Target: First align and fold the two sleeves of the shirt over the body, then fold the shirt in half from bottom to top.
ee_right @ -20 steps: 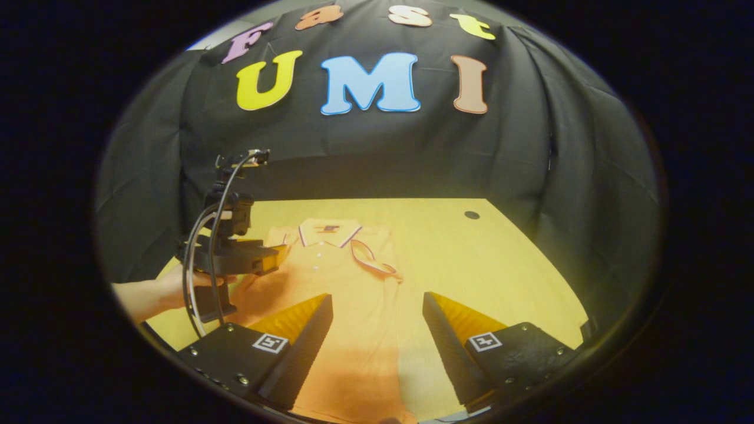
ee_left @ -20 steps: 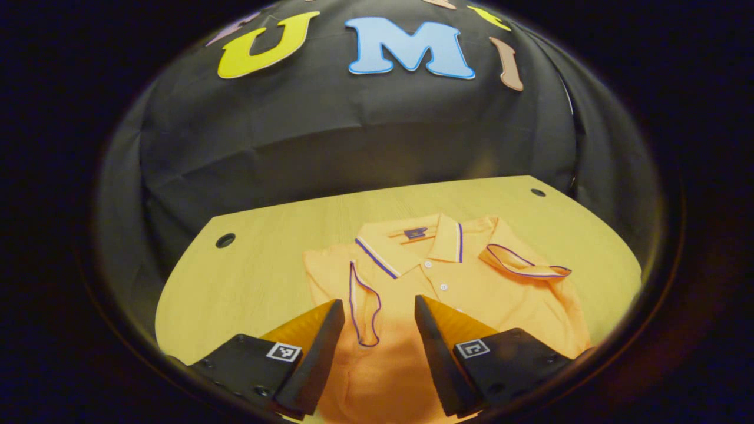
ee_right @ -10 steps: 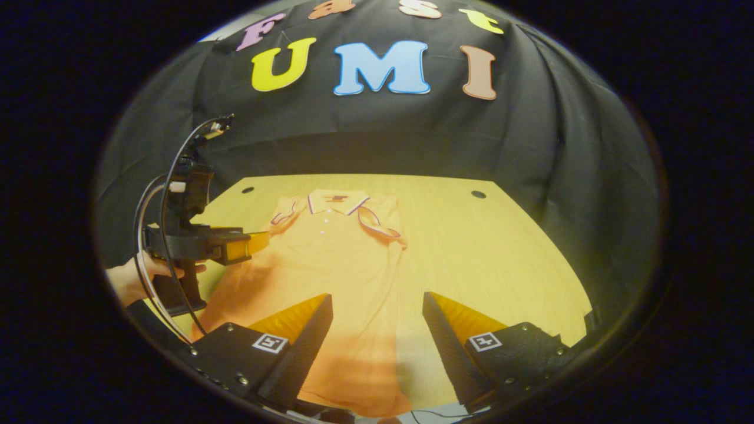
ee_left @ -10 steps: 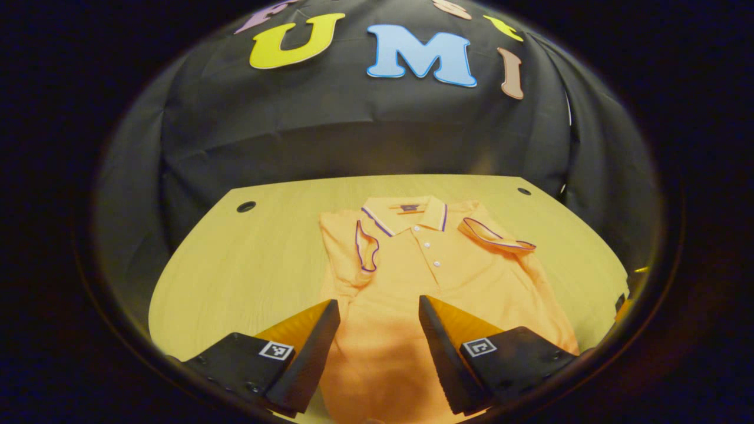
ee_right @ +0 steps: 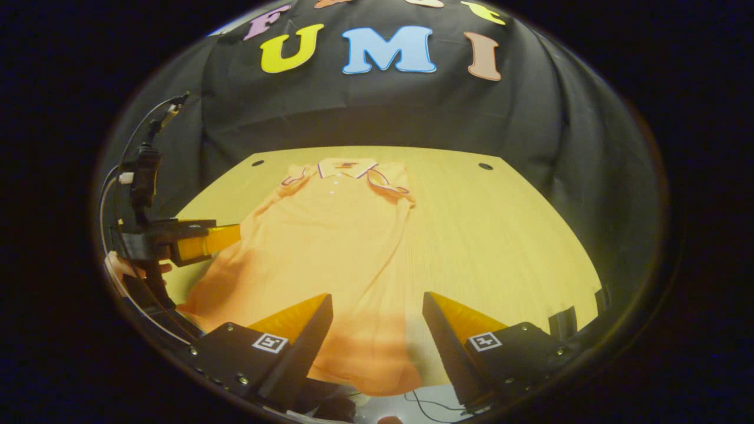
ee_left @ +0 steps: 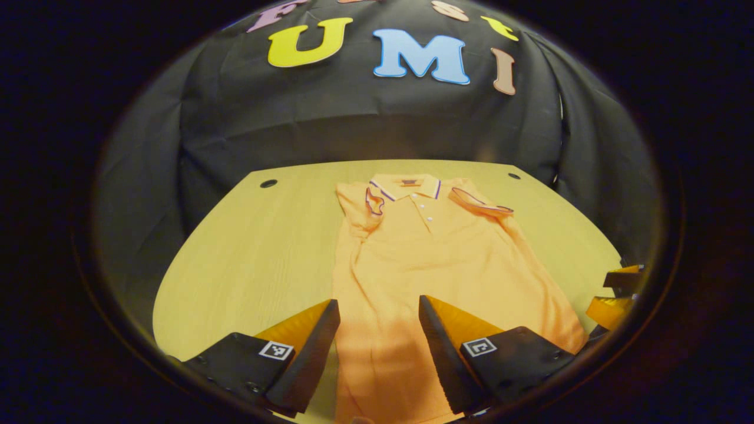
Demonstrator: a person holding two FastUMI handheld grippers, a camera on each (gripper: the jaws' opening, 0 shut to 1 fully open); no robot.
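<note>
An orange polo shirt (ee_left: pixel 436 253) lies flat on the wooden table (ee_left: pixel 247 265), collar at the far end. Both short sleeves, the left sleeve (ee_left: pixel 373 203) and the right sleeve (ee_left: pixel 480 202), are turned in over the chest. My left gripper (ee_left: pixel 378 301) hovers open over the lower body of the shirt, nothing between its fingers. My right gripper (ee_right: pixel 377 296) is open above the shirt (ee_right: pixel 330 235) near its hem (ee_right: pixel 377 377). In the right gripper view the left gripper (ee_right: pixel 203 240) hangs by the shirt's left edge, held by a hand (ee_right: pixel 118 268). The right gripper's fingers (ee_left: pixel 612 309) show at the far right.
Round holes mark the table's far corners, one hole (ee_left: pixel 268 183) on the left and another hole (ee_left: pixel 514 175) on the right. Black cloth walls stand close behind and beside the table. A thin cable (ee_right: pixel 424 405) lies below the table's front edge. Bare wood (ee_right: pixel 500 247) spreads right of the shirt.
Both grippers have drawn back from the collar and sleeves toward the hem end, staying open. The shirt lies still with its sleeves folded in.
</note>
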